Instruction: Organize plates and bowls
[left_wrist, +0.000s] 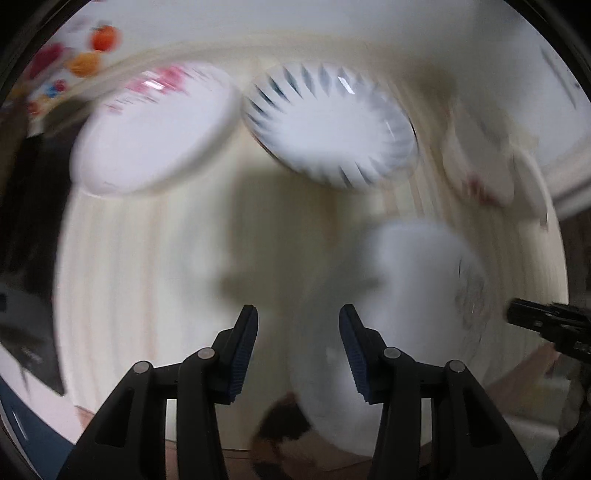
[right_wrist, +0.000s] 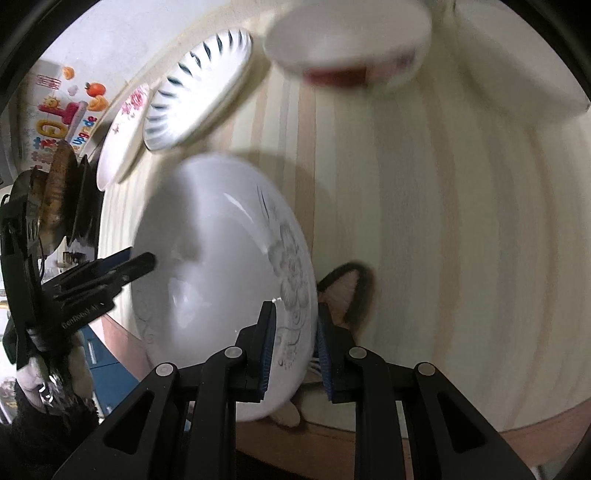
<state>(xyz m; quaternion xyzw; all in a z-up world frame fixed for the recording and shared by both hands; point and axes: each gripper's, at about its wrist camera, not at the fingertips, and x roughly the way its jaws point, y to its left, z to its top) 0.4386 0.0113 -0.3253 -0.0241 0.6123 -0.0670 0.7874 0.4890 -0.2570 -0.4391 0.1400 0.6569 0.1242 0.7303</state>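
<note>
Step in hand: I judge this as carrying one plate toward a stack; the sorting is not yet done, since dishes lie scattered over the desk (right_wrist: 424, 221).
Right tongs (right_wrist: 295, 347): clamped on the rim of the grey-flower plate (right_wrist: 221, 266), one pad on each face of the rim, at 6 o'clock in the right wrist view.
Grey-flower plate: tilted and apparently lifted off the desk, filling the middle of that view; whether its far edge touches the desk I cannot tell.
Left tongs (left_wrist: 298, 350): apart, nothing between the pads, hovering above the striped desk at 6 o'clock in the left wrist view, which is blurred.
Blue-dash plate (left_wrist: 332, 125): at 12 o'clock in the left view.
Pink-flower plate (left_wrist: 155, 129): at 10 o'clock, just beside the blue-dash plate.
Red-patterned bowl (right_wrist: 351, 40): at 12 o'clock in the right view, apart from both plates.
Next move: I would level the held plate, bring it over one of the two plates, and lower it square before letting go.
Risk: a thin rim grip may slip if I tilt further.
</note>
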